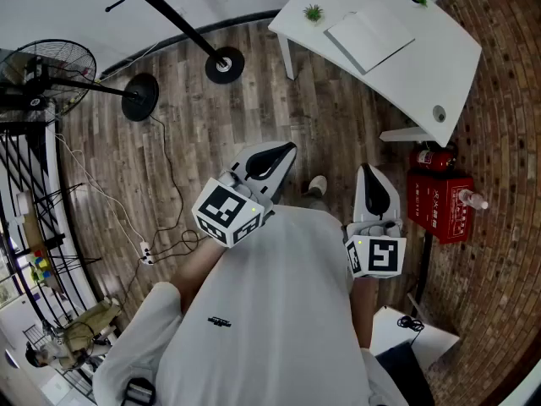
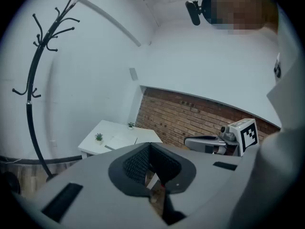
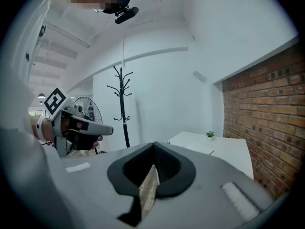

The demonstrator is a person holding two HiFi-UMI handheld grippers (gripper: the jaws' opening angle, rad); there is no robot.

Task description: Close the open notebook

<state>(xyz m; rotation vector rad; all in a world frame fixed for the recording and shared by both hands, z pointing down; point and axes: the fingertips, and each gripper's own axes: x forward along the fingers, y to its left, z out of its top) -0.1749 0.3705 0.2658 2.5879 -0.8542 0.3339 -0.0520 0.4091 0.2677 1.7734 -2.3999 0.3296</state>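
Notebook (image 1: 369,39) flat on white table (image 1: 439,66), well ahead of both claws, potted plant (image 1: 314,12) to its left from here. Left claw (image 1: 283,152) and right claw (image 1: 368,172) up by torso, both pinched shut, nothing between pads. Approach looks next: close in, open one claw before reaching cover edge, slide low under it, fold over gently

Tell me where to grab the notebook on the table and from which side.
Take the notebook by a thin outer edge, probably the one nearest the floor-side rim of the table. It lies flat, so only edges offer a pinch; the brick wall closes the far side. Which leaf is loose I cannot tell.
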